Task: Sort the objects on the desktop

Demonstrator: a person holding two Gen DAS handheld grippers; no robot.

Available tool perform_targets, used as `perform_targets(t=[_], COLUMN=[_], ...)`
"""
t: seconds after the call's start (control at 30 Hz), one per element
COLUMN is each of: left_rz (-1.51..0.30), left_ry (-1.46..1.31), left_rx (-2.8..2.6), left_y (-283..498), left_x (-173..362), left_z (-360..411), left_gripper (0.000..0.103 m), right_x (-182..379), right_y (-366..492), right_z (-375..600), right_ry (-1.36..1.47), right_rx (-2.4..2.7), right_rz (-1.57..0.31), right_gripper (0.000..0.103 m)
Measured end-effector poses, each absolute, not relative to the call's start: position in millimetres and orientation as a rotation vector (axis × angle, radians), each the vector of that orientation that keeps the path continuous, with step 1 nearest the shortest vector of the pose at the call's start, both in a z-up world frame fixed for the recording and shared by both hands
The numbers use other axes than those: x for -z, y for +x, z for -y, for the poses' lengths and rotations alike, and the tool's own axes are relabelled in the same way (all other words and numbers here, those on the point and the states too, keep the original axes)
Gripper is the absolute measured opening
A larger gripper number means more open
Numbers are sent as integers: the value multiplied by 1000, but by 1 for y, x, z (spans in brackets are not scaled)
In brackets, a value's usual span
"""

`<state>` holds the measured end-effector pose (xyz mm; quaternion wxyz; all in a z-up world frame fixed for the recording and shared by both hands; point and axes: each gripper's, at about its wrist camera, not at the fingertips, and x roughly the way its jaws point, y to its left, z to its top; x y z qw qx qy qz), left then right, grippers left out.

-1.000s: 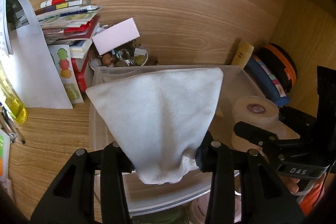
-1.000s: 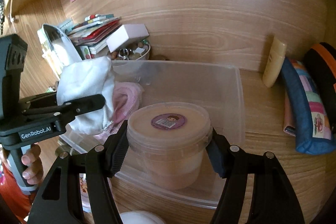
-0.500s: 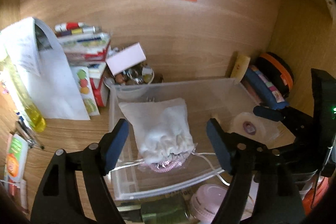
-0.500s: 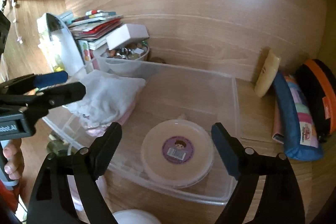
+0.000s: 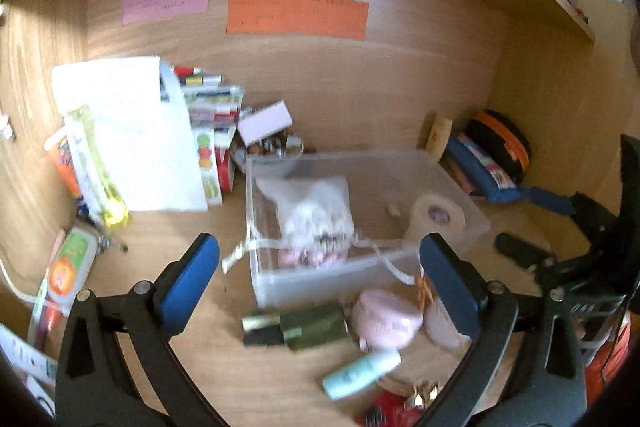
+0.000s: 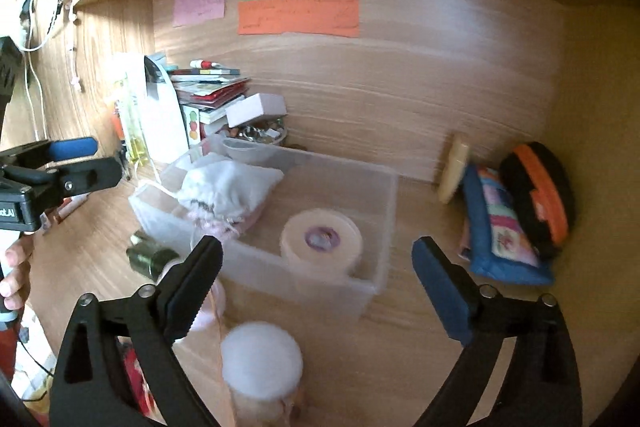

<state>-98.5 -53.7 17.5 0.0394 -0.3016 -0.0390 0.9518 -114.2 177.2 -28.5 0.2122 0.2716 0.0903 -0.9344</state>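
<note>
A clear plastic bin [image 5: 472, 215] [image 6: 384, 211] sits on the wooden desk. Inside lie a white drawstring pouch [image 5: 316, 211] [image 6: 228, 187] on top of something pink, and a beige lidded tub [image 5: 438, 217] [image 6: 322, 243] with a purple label. My left gripper [image 5: 320, 279] is open and empty, pulled back in front of the bin. My right gripper [image 6: 316, 279] is open and empty, back from the bin's near wall. Each gripper shows in the other's view, the right at the right edge [image 5: 568, 247], the left at the left edge [image 6: 72, 163].
In front of the bin lie an olive bottle [image 5: 296, 325], a pink case [image 5: 384, 319], a mint tube [image 5: 360, 375] and a white-lidded jar [image 6: 262, 359]. Books and a white paper bag [image 5: 132, 135] stand left. Pencil cases [image 6: 504, 227] and an orange-black pouch [image 6: 538, 199] lie right.
Both grippers opened and let go: the white pouch and the beige tub now rest in the bin. Both grippers then pulled back and up, away from the bin.
</note>
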Motion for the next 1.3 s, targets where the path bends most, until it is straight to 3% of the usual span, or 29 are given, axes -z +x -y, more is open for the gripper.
perform_targets(t=[0.2,0.43,0.47,0.6,0.73,0.87,0.97,1.27,1.3], left_rz=[5,68,75,60,70,88,109,154,158], left_ry=[-1048,-1105,-1104,-1124,-1138,-1162,-1190,-1242,-1237], left_rx=[-2910,-2833,-2822,-2776,-2748,-2717,-2678,-2631,-2629], left_y=[-72,-37,-30,-15,-6,-6,-11,-29,-30], left_x=[16,43,47,55,64,72,78,86,86], left_z=[50,50,48,40,32,29,27,21,21], left_gripper=[102,102,100,76,72,59,51,50,40], right_x=[51,80,83,98,112,121,125,127,127], right_y=[-78,-40,-37,-30,-24,-28,-35,-50,-51], right_z=[-201,-216,-217,-213,-208,-201,-197,-187,-187], right_ry=[801,924,934,1013,1052,1082,1097,1088,1085], right_rx=[2622,2519,2507,2413,2373,2364,2359,2401,2407], right_rz=[-269,-183,-171,-147,-125,-114,-100,-148,-143], right_gripper=[96,91,88,68,49,38,35,35,35])
